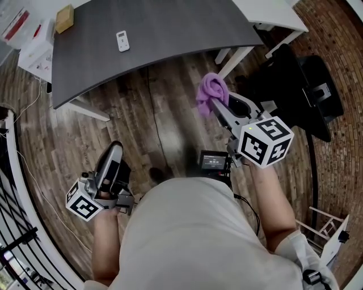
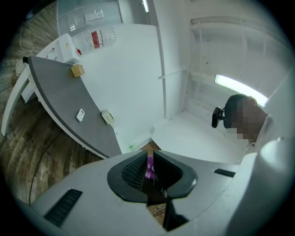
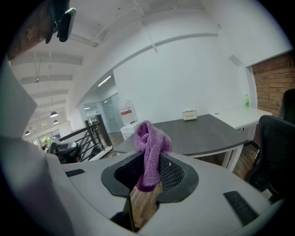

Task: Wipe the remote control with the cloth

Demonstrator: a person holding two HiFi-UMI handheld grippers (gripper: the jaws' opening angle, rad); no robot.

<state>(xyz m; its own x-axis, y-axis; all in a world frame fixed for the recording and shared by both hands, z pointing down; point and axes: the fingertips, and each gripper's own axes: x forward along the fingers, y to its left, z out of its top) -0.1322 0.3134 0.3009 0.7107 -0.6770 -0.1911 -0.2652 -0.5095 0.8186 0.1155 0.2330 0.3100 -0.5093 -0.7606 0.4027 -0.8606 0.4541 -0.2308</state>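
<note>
Approach step: right tongs (image 1: 219, 106) pinch purple cloth (image 1: 211, 89), left tongs (image 1: 113, 149) pressed together; next, reach remote control (image 1: 122, 41) on table (image 1: 181, 25).

Grey desk (image 1: 170, 28): tan box (image 1: 64, 18) at its far-left corner. White table (image 1: 271, 12) right of desk. Black chair (image 1: 300, 96) near desk's right end.
</note>
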